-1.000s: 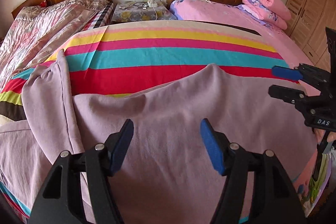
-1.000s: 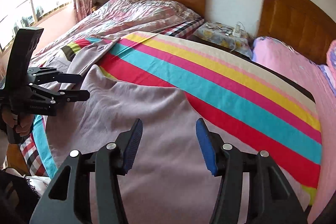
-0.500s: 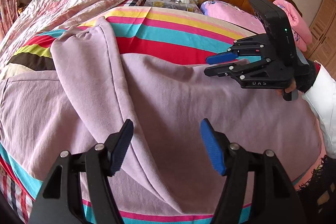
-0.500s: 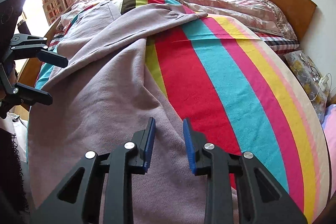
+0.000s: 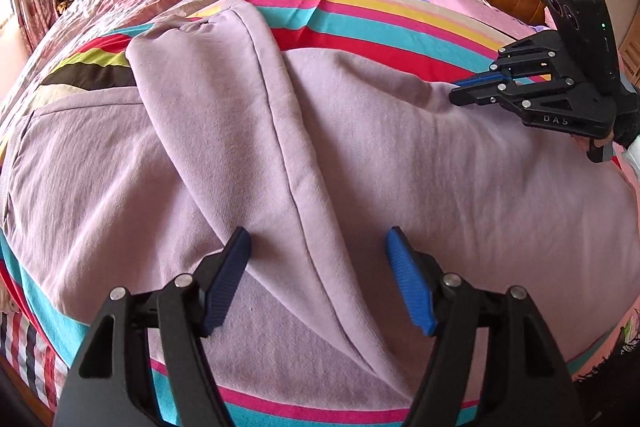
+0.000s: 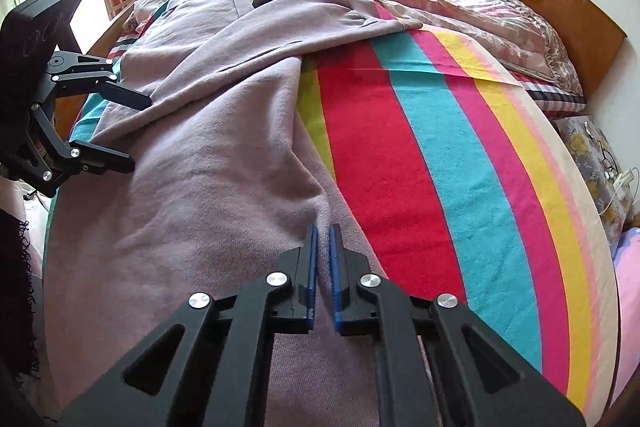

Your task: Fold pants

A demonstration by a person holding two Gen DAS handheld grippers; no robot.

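You have the bed under its striped sheet carrying everything here, and the pants sprawl across its near half, filling the centre and lower part of both wrist views. They are a lilac knit, thick and soft by the look of the nap and the rounded creases, so expect them to be limp, light enough for either hand, and not slippery or fragile; they will sag and drag on the sheet rather than hold a shape. One leg already lies folded diagonally over the body, running from the upper left of the left wrist view down toward the bottom centre, with its seam showing as a dark line. Your best holds are probably edges and seams, where the cloth is doubled and a pinch will not slide off. Your right hand-held gripper has its blue pads drawn together on a raised ridge of the fabric at the pants' edge, just beside the red stripe, in the lower centre of its own view; that looks like a firm bite. Your left hand-held gripper hangs spread wide over the folded leg, pads apart on either side of the seam, gripping nothing yet.
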